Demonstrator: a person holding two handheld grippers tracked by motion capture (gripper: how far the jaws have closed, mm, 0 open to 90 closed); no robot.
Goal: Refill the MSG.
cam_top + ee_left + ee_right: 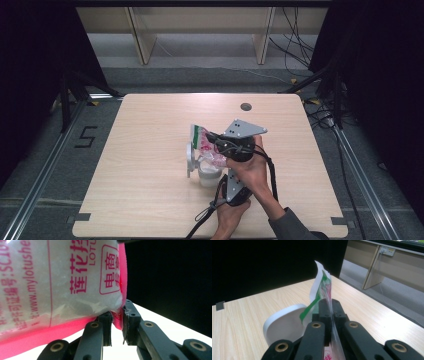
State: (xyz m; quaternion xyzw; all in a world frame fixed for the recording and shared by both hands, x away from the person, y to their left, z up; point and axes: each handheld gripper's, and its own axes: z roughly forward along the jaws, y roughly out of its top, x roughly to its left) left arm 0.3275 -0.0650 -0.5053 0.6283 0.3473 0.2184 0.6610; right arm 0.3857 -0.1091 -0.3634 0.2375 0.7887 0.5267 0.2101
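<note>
While both grippers pinch the bag [206, 142] — left gripper [117, 323] low, right gripper [329, 312] high — it perhaps tips over the white tub [209, 175] mid-table.

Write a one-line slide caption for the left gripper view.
Left gripper jaws pinch the pink bottom corner of a clear bag of white granules printed with pink text.

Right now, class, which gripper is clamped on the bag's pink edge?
The left gripper: its jaws pinch the pink seam of the plastic bag. The right gripper grips the green-printed end.
</note>
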